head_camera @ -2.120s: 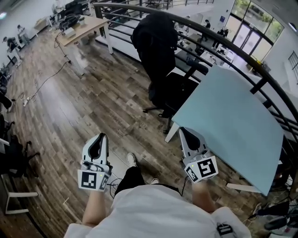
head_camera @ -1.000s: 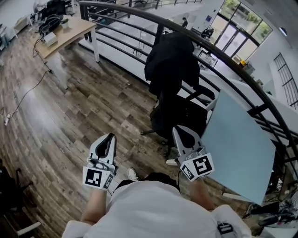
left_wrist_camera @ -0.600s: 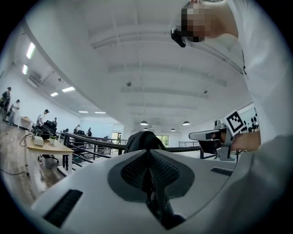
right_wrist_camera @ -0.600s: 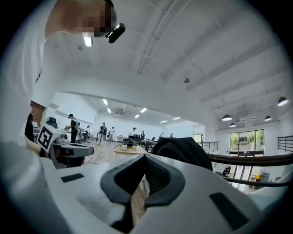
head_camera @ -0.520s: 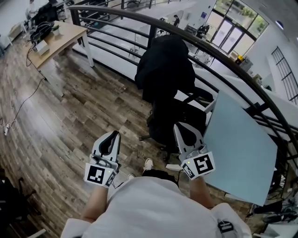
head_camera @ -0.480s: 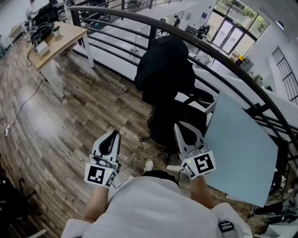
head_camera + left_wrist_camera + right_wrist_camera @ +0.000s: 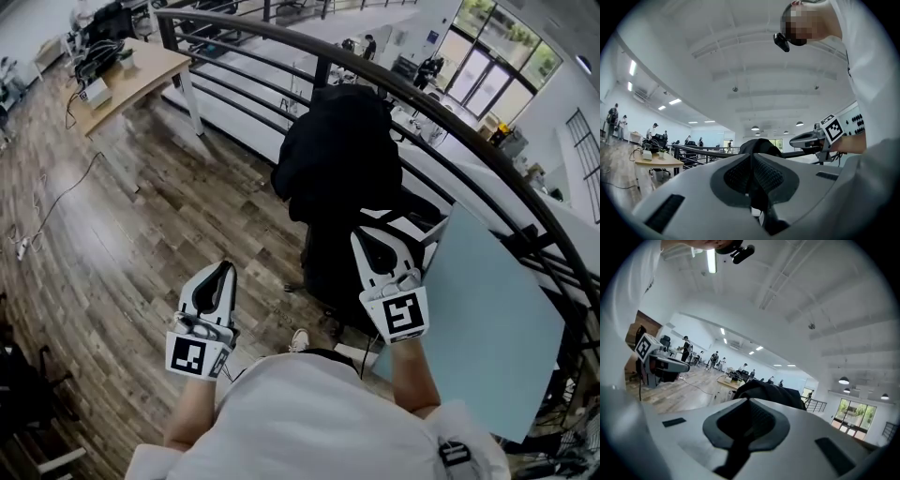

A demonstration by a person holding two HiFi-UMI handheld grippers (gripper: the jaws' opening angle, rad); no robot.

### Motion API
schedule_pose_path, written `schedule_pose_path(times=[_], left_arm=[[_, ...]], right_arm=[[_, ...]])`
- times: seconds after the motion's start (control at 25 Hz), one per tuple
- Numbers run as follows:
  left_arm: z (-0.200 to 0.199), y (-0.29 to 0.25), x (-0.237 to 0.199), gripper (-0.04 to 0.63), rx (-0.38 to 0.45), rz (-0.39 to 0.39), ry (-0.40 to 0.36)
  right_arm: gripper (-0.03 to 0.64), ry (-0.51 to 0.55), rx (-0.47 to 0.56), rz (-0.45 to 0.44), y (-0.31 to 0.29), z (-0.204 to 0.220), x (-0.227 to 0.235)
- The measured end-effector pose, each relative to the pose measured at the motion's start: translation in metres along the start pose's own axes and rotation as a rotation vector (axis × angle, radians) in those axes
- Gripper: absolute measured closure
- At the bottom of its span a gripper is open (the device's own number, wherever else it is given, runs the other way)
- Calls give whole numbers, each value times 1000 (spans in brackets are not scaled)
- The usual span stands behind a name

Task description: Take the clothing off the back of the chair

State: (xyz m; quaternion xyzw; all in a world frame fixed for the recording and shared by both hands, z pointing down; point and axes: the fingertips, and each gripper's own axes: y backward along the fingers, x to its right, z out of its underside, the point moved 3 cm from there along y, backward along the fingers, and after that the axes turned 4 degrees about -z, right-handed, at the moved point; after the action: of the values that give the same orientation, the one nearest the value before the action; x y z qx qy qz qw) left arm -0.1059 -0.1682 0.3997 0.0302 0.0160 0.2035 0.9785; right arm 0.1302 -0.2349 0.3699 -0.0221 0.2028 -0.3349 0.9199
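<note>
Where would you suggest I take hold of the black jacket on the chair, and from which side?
Grip the jacket at its bunched top, where it caps the chair back, coming from the near side. It hangs down over the backrest, so lifting there should probably free it.

Person has walked up to chair (image 7: 330,267). Right gripper (image 7: 378,251) now overlaps chair's seat in head view, was short of it. Left gripper (image 7: 217,281) also nearer, off chair's left. Clothing (image 7: 337,155) looms bigger.

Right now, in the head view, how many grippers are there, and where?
2. The left gripper is over the wooden floor; the right gripper is before the black clothing on the chair. None hidden.
</note>
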Motion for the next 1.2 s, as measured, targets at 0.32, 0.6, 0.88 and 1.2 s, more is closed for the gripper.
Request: schedule_pose_path(times=[0.32,0.6,0.88,1.2], left_arm=[[6,-2,7,555,-19,-10,-4],[16,-1,10,555,-53,-30,5],[14,-8,16,555,-66,-30,-9],[15,-6,10,555,-84,-74,-20]], right_arm=[[292,258,-317,-24,-25,65,32],[186,420,-428,54,-48,105,68],[144,447,-461,61,-98,114,99],[144,611,-496,-13,-128,88,145]])
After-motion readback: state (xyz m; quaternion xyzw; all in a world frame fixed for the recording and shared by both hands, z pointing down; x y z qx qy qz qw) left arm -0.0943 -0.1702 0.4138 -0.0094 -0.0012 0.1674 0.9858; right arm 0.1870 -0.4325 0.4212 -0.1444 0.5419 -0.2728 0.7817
